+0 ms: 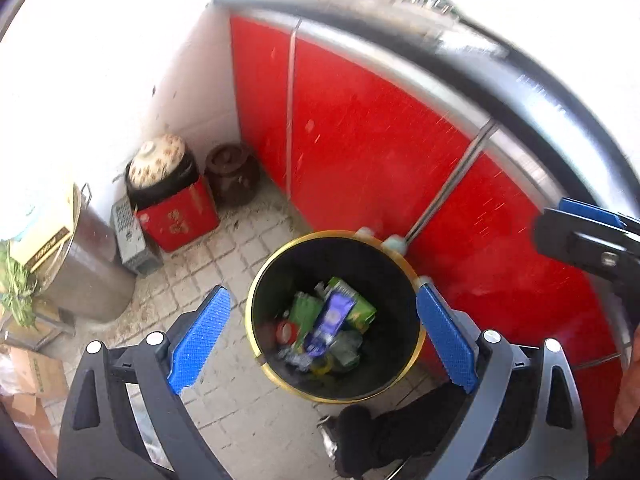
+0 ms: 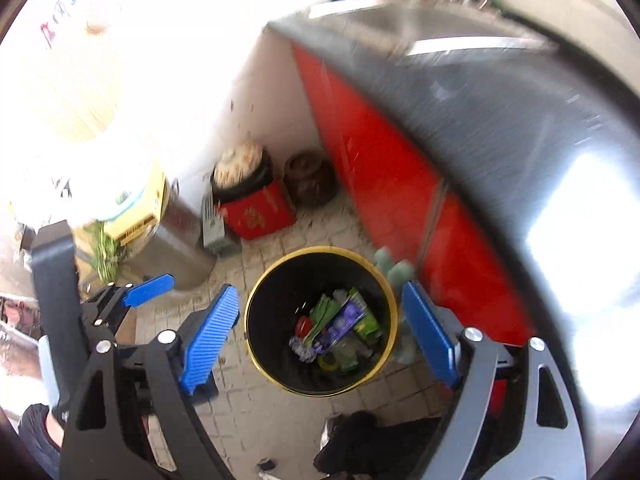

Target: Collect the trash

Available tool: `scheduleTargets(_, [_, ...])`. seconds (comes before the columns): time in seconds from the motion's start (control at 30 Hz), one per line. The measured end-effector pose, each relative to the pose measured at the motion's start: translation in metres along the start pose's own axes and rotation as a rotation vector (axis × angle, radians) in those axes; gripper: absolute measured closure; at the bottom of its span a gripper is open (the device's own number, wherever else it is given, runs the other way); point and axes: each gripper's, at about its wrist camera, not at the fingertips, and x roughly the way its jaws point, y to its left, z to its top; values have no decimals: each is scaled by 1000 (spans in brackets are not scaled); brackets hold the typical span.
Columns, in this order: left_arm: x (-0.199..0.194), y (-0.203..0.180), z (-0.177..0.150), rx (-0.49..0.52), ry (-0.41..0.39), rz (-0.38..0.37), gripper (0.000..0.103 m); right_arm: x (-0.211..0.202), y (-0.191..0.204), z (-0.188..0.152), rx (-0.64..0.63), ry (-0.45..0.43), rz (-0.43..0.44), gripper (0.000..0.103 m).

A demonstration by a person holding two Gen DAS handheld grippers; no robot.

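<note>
Trash (image 1: 328, 324) in bin (image 1: 256, 280) — both hand-held grippers agape above.

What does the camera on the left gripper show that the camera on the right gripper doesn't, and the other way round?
Only the left wrist view shows a cardboard box on the floor at its lower left edge, plus one arm of the right gripper.

Only the right wrist view shows the shiny metal countertop from above, and the left gripper from the side.

Both show the black bin holding packaging, the red cabinet doors, the brown jar, the red box, and open, empty grippers.
</note>
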Motion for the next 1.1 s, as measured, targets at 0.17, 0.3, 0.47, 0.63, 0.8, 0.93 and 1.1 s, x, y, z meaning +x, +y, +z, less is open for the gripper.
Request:
scheduleTargets(0.17, [-45, -53, 29, 39, -87, -115, 7, -106, -42, -14, 40, -156, -158, 12])
scheduleTargets(0.3, [-73, -124, 44, 165, -132, -214, 7, -196, -100, -49, 169, -243, -314, 11])
scheduleTargets(0.47, [-104, -228, 42, 366, -190, -335, 7, -304, -169, -122, 367, -335, -525, 11])
scheduleTargets(0.63, [-129, -312, 26, 475, -207, -467, 7, -384, -213, -209, 546, -379, -725, 11])
scheduleTargets(0.8, [-152, -370, -1, 598, -216, -557, 7, -427, -232, -277, 664, -379, -861, 9])
scheduleTargets(0.93, [-153, -393, -18, 626, -192, -588, 7, -449, -236, -312, 724, -389, -908, 9])
scheduleTargets(1.1, [-149, -412, -29, 644, -167, -585, 7, -461, -237, -331, 743, -404, -933, 9])
